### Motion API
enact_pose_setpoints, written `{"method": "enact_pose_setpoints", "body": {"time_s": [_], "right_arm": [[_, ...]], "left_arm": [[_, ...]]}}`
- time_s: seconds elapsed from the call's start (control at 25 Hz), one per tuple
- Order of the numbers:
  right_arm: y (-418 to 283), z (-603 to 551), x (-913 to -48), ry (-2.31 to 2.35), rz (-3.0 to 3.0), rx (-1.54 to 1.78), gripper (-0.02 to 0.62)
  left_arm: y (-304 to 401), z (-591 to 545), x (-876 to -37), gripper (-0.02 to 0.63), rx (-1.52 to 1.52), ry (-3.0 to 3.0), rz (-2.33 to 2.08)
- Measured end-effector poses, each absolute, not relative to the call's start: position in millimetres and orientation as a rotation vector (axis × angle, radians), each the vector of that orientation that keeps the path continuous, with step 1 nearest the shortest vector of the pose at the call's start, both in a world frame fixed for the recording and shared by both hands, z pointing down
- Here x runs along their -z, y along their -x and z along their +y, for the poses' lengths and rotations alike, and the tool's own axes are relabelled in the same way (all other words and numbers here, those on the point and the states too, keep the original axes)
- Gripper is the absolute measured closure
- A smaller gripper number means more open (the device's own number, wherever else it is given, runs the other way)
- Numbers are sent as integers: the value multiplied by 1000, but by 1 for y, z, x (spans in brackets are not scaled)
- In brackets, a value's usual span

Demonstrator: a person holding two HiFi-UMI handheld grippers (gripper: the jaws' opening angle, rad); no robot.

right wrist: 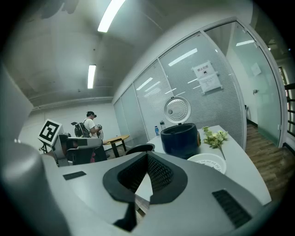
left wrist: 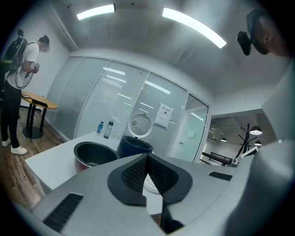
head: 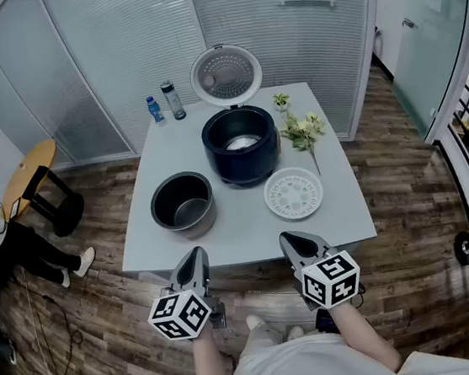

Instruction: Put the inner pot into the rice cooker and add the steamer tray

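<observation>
In the head view, the inner pot (head: pixel 183 201) is seen on the tabletop (head: pixel 239 228). It sits straight ahead of the left gripper (head: pixel 198 253) and to the left of the open rice cooker (head: pixel 241 145). The steamer tray (head: pixel 293 193) is laid ahead of the right gripper (head: pixel 286 237).

In the left gripper view, the fingers (left wrist: pixel 133 173) are pressed together with nothing held. The inner pot is found ahead, a bit to the left.

In the right gripper view, the fingers (right wrist: pixel 159 173) are pressed together too, and nothing is held. The steamer tray is found ahead to the right.

The left gripper is judged nearer the inner pot.

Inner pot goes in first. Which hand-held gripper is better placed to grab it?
Left. The inner pot sits straight ahead of the left hand-held gripper; the right hand-held gripper faces the steamer tray. Both are shut and empty.
</observation>
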State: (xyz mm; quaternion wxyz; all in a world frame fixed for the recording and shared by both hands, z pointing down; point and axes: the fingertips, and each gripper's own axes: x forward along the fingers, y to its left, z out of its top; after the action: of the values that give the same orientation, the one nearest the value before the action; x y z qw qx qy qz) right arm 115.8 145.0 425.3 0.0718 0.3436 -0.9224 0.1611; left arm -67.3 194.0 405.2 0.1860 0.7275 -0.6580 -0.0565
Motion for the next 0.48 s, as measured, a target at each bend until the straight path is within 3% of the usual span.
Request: {"method": "enact_pose_setpoints", "body": {"time_s": [0.48], "right_arm": [[-129, 151, -420, -1042, -2796, -480, 578]], "left_arm": [[56, 201, -399, 595, 180, -2067, -1843]]}}
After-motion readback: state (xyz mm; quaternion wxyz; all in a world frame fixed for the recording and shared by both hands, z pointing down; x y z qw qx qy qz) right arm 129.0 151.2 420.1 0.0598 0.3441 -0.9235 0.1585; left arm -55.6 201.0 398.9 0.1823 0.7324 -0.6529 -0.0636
